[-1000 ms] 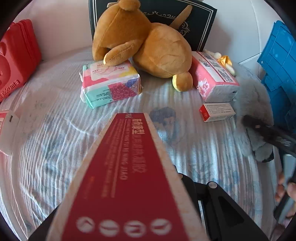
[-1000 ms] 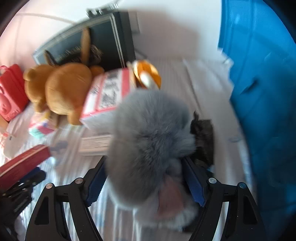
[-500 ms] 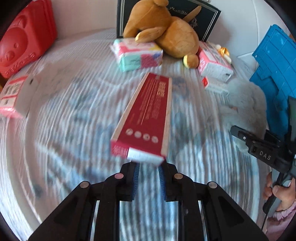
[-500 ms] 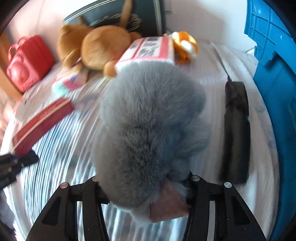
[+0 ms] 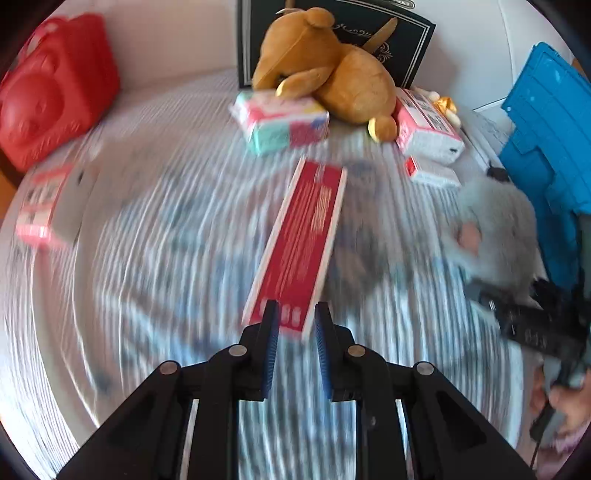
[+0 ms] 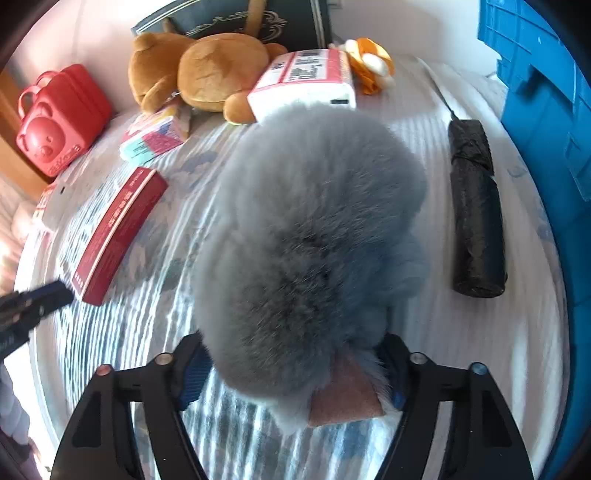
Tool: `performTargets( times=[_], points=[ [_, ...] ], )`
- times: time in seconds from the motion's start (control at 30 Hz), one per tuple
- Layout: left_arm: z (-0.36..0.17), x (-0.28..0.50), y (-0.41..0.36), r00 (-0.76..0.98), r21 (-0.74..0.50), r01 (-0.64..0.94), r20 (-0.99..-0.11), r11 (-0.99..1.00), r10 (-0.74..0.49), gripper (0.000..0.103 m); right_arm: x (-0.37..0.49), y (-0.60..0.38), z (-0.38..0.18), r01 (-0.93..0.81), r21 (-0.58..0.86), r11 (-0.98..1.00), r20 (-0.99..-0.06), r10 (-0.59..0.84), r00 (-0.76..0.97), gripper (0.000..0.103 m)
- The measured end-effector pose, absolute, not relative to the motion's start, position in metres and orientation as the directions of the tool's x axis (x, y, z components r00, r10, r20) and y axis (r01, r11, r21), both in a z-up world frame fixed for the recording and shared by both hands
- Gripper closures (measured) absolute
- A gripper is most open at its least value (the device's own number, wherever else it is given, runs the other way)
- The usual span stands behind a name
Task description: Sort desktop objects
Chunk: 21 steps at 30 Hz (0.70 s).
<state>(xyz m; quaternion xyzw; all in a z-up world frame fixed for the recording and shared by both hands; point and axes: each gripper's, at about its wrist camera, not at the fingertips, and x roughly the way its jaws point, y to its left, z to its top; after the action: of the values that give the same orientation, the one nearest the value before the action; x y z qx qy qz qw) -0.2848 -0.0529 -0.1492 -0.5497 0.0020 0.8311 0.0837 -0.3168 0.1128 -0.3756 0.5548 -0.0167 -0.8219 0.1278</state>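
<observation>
A long red box with white edges lies flat on the striped bed sheet, just beyond my left gripper. That gripper is shut and holds nothing. The same red box appears at the left of the right wrist view, with the left gripper at its near end. A fluffy grey plush toy rests on the sheet between the jaws of my right gripper. Those jaws are opening and stand wide at its sides. Fur hides the right pad. The grey plush also shows at the right of the left wrist view.
A brown teddy bear leans on a dark box at the back. Tissue packs, a pink-white pack and a small box lie nearby. A red case stands left, a blue crate right, beside a black folded umbrella.
My left gripper let go of the red box and drew back; the box now lies on the sheet. My right gripper sank with the grey plush, squeezed it, then widened.
</observation>
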Motion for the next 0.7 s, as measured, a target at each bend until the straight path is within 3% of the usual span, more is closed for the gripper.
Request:
performTargets(
  times=[0.1, 0.17, 0.2, 0.27, 0.3, 0.4, 0.7],
  points=[
    [-0.157, -0.313, -0.033, -0.378, -0.052, -0.162, -0.919, -0.985, 0.111, 0.083, -0.326, 0.114, -0.378, 0.177, 0.141, -0.974, -0.909, -0.198, -0.366, 0.018],
    [-0.157, -0.326, -0.027, -0.41, -0.057, -0.181, -0.903, -0.982, 0.128, 0.075, -0.33, 0.117, -0.375, 0.17, 0.143, -0.975, -0.904, -0.198, -0.378, 0.012],
    [-0.159, -0.331, -0.025, -0.414, -0.06, -0.186, -0.9, -0.981, 0.134, 0.067, -0.334, 0.119, -0.375, 0.167, 0.145, -0.975, -0.901, -0.199, -0.385, 0.009],
    [-0.162, -0.338, -0.021, -0.421, -0.057, -0.214, -0.896, -0.975, 0.145, 0.041, -0.34, 0.121, -0.376, 0.165, 0.136, -0.977, -0.901, -0.191, -0.39, 0.005],
    [-0.169, -0.342, -0.019, -0.407, -0.047, -0.228, -0.903, -0.973, 0.139, 0.02, -0.343, 0.123, -0.379, 0.167, 0.131, -0.977, -0.902, -0.187, -0.389, 0.005],
    [-0.201, -0.352, -0.02, -0.36, -0.015, -0.199, -0.929, -0.98, 0.087, 0.006, -0.347, 0.125, -0.385, 0.162, 0.133, -0.978, -0.909, -0.186, -0.372, 0.004],
    [-0.274, -0.374, -0.021, -0.415, -0.03, -0.17, -0.904, -0.985, 0.099, 0.0, -0.359, 0.138, -0.391, 0.136, 0.159, -0.978, -0.904, -0.199, -0.378, 0.001]
  ],
)
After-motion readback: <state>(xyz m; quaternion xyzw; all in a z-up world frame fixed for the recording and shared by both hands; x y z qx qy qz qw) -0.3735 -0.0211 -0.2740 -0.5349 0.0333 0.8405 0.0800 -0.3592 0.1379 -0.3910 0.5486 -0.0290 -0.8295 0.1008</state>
